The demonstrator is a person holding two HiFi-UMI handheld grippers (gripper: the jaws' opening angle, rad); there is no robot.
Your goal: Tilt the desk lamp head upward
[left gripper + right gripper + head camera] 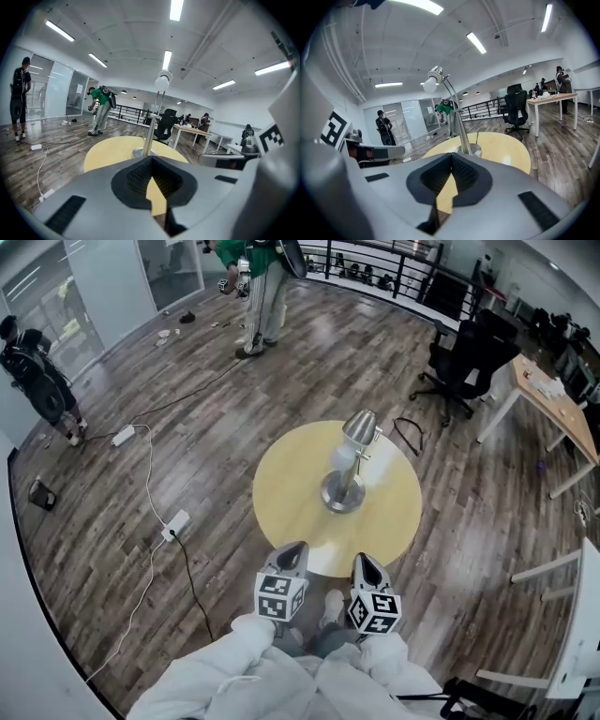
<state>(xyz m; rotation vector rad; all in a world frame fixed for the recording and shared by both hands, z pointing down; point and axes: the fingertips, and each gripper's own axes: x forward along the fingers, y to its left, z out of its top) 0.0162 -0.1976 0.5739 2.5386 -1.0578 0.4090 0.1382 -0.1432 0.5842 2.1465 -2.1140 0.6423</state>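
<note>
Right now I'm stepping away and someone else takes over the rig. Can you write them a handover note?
Left gripper: shut, empty, at the near edge of the round table.
Right gripper: shut, empty, beside the left one.
Desk lamp: upright mid-table, clear of both grippers; the lamp head faces downward.
Done: nothing yet.
Left: reach the lamp head and tilt it upward.

The left gripper (296,549) and the right gripper (364,561) are held side by side, low and close to the body, with the tips pointed forward. The jaws of each are closed together, and nothing is gripped between them. A marker cube (281,596) is carried on each gripper. Both arms are covered by pale sleeves (225,671) and drawn in.
</note>
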